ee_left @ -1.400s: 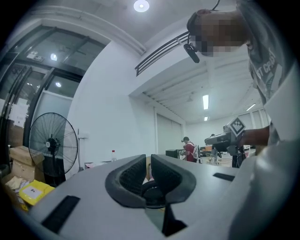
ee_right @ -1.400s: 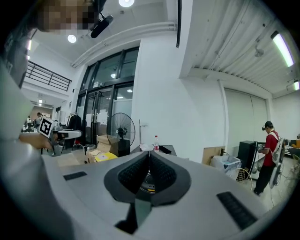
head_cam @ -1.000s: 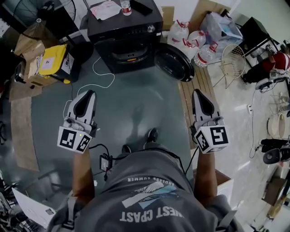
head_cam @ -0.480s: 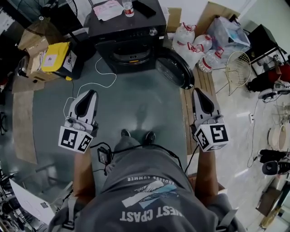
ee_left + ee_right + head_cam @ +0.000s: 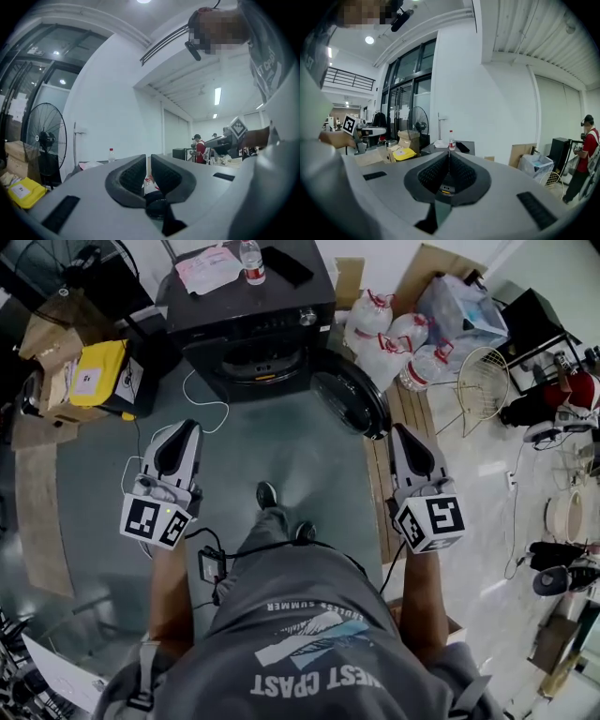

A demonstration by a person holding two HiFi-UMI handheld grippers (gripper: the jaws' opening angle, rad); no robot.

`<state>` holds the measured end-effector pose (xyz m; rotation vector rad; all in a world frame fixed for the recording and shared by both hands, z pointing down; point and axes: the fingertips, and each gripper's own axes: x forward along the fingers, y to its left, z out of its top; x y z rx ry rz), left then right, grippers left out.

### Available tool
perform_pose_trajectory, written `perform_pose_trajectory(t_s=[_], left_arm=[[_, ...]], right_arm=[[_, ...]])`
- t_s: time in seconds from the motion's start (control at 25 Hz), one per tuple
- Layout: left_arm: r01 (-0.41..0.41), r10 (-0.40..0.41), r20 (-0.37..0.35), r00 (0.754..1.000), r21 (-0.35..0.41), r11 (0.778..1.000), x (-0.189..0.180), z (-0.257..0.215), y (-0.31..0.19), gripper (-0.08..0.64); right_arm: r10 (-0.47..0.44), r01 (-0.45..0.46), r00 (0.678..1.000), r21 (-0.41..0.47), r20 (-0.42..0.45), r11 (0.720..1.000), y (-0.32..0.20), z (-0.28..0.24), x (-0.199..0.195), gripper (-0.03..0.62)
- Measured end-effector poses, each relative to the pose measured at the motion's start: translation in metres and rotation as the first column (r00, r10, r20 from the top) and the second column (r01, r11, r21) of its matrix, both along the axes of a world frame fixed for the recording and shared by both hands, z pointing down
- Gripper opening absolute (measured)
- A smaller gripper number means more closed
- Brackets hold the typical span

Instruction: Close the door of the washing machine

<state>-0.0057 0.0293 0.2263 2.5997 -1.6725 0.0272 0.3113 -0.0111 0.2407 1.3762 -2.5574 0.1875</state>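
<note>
The black front-loading washing machine (image 5: 248, 329) stands at the top of the head view, its drum opening facing me. Its round door (image 5: 352, 395) hangs swung open at the machine's right side. My left gripper (image 5: 190, 427) is held over the grey floor, short of the machine and to its left, and looks shut and empty. My right gripper (image 5: 397, 429) floats just below the open door, apart from it, shut with nothing in it. In the left gripper view the left gripper (image 5: 148, 159) shows only a thin slit between its pads. The right gripper (image 5: 449, 154) points at the machine top (image 5: 465, 146).
A water bottle (image 5: 251, 261), papers (image 5: 208, 266) and a dark flat item (image 5: 289, 266) lie on the machine. A white cable (image 5: 202, 395) trails on the floor. Cardboard boxes and a yellow box (image 5: 89, 371) stand left; water jugs (image 5: 380, 334), a wire basket (image 5: 483, 376) and wooden planks (image 5: 394, 442) right.
The person has stepped toward the washing machine, one foot now forward. Both grippers have travelled along with the body toward the machine, jaws unchanged.
</note>
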Motion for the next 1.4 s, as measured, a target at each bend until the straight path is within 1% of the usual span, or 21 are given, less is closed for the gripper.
perform_pose_trajectory(t_s=[0.2, 0.36, 0.56, 0.76, 1.04, 1.16, 1.24, 1.4], left_arm=[[-0.055, 0.056, -0.019, 0.998, 0.018, 0.998, -0.007, 0.001, -0.049, 0.046], [-0.093, 0.093, -0.026, 0.995, 0.012, 0.996, -0.013, 0.004, -0.08, 0.046], [-0.128, 0.128, -0.052, 0.99, 0.0, 0.992, -0.028, 0.016, -0.112, 0.046], [-0.169, 0.167, -0.07, 0.983, -0.02, 0.985, -0.035, 0.033, -0.134, 0.046], [-0.193, 0.187, -0.091, 0.978, -0.074, 0.978, -0.032, 0.064, -0.153, 0.046], [-0.189, 0.18, -0.094, 0.979, -0.102, 0.977, -0.031, 0.081, -0.161, 0.046], [-0.176, 0.165, -0.097, 0.981, -0.123, 0.977, -0.032, 0.094, -0.166, 0.046], [-0.138, 0.121, -0.11, 0.987, -0.165, 0.977, -0.034, 0.121, -0.176, 0.046]], right_arm=[[0.023, -0.023, 0.999, -0.005, -0.036, 1.0, -0.032, 0.006, -0.015, 0.031], [0.041, -0.042, 0.998, -0.022, -0.053, 0.999, -0.054, 0.013, -0.025, 0.031], [0.074, -0.079, 0.993, -0.055, -0.092, 0.995, -0.078, 0.025, -0.041, 0.032], [0.051, -0.065, 0.988, -0.093, -0.145, 0.994, -0.099, 0.05, -0.058, 0.034], [-0.039, -0.003, 0.974, -0.184, -0.224, 0.983, -0.125, 0.105, -0.072, 0.038], [-0.097, 0.037, 0.959, -0.225, -0.264, 0.974, -0.137, 0.135, -0.074, 0.044], [-0.155, 0.077, 0.937, -0.248, -0.313, 0.966, -0.143, 0.158, -0.077, 0.055], [-0.294, 0.18, 0.872, -0.302, -0.391, 0.936, -0.158, 0.203, -0.09, 0.074]])
